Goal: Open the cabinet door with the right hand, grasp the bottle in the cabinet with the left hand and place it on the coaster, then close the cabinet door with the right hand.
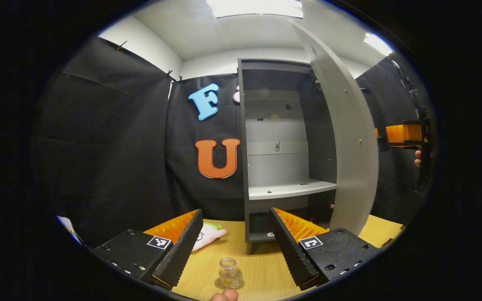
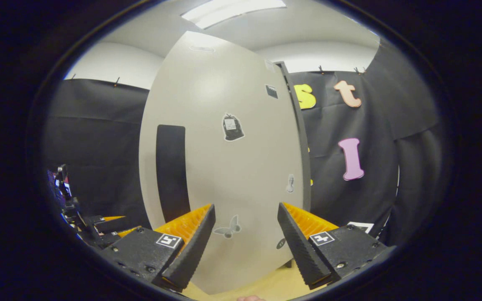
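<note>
Left gripper (image 1: 236,244): lower centre of the left gripper view; fingers spread wide apart, nothing between them, holding nothing.
Right gripper (image 2: 246,238): lower centre of the right gripper view; fingers wide apart, empty, pointed at the outer face of the door. Seen also at the right edge of the left gripper view, beyond the door, with part of a hand (image 1: 418,158) on it.
Glass bottle (image 1: 230,274): small, clear, upright, no cap visible; bottom centre of the left gripper view, between and below the left gripper's fingers, apart from both.
Coaster (image 1: 220,285): round, thin, under the bottle on the bench; its edge shows around the bottle's base.
Bench (image 1: 262,267): light wood top, bottom of the left gripper view; carries the coaster, the cabinet and the soft toy.
Cabinet (image 1: 285,146): dark grey carcass, centre of the left gripper view, standing at the back of the bench; interior exposed, pale back panels, one pale shelf (image 1: 291,189) in the lower half.
Cabinet door (image 2: 224,167): pale grey, swung open on the cabinet's right side; in the right gripper view its outer face takes the centre, with a tall dark handle strip (image 2: 172,171) at left and several small stickers, one a butterfly (image 2: 227,228).
Soft toy (image 1: 207,235): pink and white with a green part, lying on the bench at lower left of centre, partly behind the left gripper's left finger.
Fingertip (image 1: 224,295): bottom edge of the left gripper view, just below the coaster.
</note>
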A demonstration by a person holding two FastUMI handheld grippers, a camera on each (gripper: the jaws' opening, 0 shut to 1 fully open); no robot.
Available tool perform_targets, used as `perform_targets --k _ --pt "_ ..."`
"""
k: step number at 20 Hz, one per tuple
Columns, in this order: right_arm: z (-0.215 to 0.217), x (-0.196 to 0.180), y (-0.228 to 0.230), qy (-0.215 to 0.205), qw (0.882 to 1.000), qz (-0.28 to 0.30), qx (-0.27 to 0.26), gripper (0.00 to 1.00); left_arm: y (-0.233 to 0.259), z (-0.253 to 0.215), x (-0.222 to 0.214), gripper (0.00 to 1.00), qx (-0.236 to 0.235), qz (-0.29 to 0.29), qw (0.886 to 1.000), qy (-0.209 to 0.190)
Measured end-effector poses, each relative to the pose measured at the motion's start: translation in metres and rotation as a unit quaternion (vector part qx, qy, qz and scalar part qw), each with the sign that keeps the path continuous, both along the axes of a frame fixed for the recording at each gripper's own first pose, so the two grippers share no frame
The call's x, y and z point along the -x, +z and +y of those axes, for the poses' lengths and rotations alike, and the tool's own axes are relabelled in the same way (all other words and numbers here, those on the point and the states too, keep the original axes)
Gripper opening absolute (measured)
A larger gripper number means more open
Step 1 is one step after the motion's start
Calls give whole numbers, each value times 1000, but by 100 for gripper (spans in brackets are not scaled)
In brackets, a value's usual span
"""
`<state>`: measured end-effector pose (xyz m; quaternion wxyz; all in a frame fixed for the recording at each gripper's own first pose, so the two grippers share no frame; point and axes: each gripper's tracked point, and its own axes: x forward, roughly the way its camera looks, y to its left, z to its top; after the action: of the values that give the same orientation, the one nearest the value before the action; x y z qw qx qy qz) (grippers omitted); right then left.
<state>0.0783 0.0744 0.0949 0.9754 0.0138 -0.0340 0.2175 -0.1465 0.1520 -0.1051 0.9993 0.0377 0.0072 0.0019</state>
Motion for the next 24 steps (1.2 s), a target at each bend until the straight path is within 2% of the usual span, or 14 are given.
perform_targets --k 6,7,8,9,10,11,18,19,20,21,22,24 --pt "70 -37 -3 46 999 23 -19 97 -4 16 -5 95 2 4 1000 7" --pt "82 -43 -2 51 998 26 -21 93 -6 20 -6 95 3 7 1000 10" --pt "94 -49 -3 56 998 28 -20 98 -6 23 -6 95 5 8 1000 11" --pt "105 -54 -2 61 998 29 -18 98 -6 26 -8 95 9 7 1000 14" --pt "118 -59 -3 69 997 29 -16 93 -5 26 -7 95 11 6 1000 17" --pt "128 -61 -3 74 997 29 -11 98 -4 27 -6 95 13 6 1000 19" --pt "134 -49 -11 50 999 11 9 98 -6 32 -7 95 13 5 1000 24" --pt "132 -48 -13 45 999 10 10 94 -6 31 -7 95 13 7 1000 21" --pt "128 -47 -17 37 999 12 12 94 -6 30 -6 95 17 9 1000 18" --pt "124 -44 -19 29 999 11 10 99 -8 28 -7 95 23 14 1000 15" --pt "115 -35 -22 25 1000 9 7 94 -10 24 -6 95 30 18 999 10" --pt "99 -22 -27 12 1000 9 7 94 -4 15 -5 95 36 10 999 1"
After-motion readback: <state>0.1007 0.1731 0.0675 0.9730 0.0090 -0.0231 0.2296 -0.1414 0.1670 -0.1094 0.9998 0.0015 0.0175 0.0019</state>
